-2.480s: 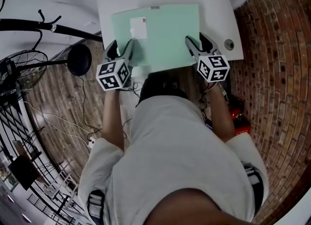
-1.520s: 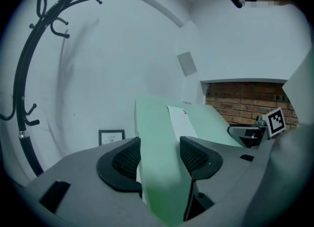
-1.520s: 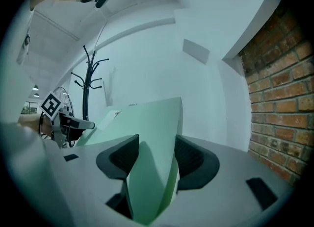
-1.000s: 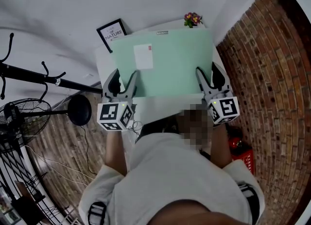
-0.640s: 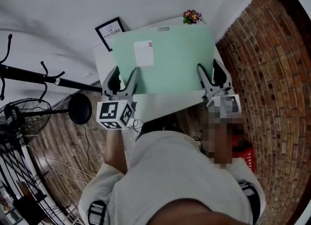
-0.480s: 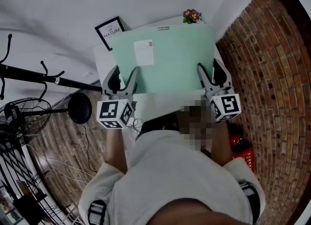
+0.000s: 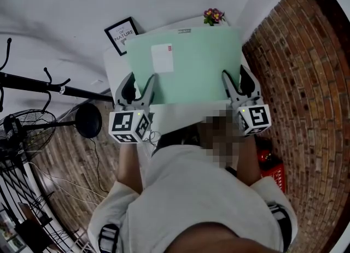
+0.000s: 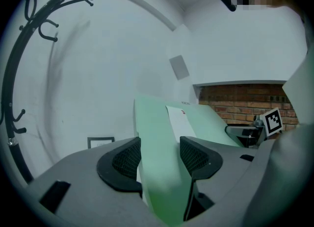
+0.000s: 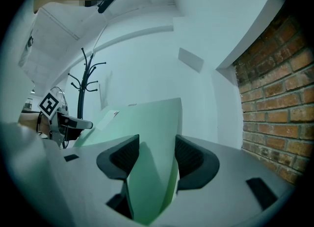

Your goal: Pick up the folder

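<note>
The pale green folder (image 7: pixel 191 66) is up off the white table (image 7: pixel 180 114), held level between the two grippers. The left gripper (image 7: pixel 138 86) has its jaws closed on the near left corner, and the left gripper view shows the sheet running up between both pads (image 8: pixel 128 158). The right gripper (image 7: pixel 236 81) is clamped on the near right corner in the same way, with the folder's edge wedged between its pads (image 9: pixel 189 156).

From the head view the folder's near edge runs straight from one gripper to the other, with a strip of bare table just under it. Its far edge lies close to the small flowers (image 7: pixel 213 15), and its far left corner sits just beside the framed print (image 7: pixel 121 33). A white label (image 7: pixel 162 58) sits on the left half. The right edge is close to the brick wall (image 7: pixel 306 82) – little room on that side. To the left there is more open space, out to the black coat stand (image 7: pixel 49 88) and the fan (image 7: pixel 22 131), both well apart from the folder
</note>
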The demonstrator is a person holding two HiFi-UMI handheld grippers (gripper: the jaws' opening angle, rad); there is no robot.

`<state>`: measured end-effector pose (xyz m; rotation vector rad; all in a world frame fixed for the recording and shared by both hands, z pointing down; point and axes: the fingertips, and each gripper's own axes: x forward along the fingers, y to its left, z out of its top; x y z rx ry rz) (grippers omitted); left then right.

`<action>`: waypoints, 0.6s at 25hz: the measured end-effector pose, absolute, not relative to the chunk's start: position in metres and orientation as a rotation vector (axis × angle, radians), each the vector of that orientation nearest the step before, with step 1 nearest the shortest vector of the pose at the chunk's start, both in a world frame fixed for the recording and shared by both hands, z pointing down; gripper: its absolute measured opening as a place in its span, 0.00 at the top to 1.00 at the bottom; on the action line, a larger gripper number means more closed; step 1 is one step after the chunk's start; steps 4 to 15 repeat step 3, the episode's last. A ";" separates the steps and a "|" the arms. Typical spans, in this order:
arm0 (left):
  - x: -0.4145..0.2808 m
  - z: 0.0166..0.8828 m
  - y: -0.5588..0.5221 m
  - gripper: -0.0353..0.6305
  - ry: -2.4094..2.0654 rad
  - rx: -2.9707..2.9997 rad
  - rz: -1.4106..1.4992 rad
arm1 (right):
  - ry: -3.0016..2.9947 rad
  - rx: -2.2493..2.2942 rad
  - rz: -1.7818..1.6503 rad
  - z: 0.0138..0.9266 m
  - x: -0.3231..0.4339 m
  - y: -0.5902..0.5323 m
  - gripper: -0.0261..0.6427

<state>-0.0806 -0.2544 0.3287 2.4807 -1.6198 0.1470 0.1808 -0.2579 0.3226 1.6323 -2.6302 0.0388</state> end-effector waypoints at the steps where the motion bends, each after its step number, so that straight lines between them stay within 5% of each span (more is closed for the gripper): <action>1: -0.080 0.329 -0.254 0.56 -1.619 2.481 0.148 | -2.630 1.634 0.038 0.322 0.181 -0.257 0.64; 15: -0.079 0.329 -0.253 0.56 -1.617 2.483 0.150 | -2.630 1.636 0.036 0.322 0.182 -0.256 0.64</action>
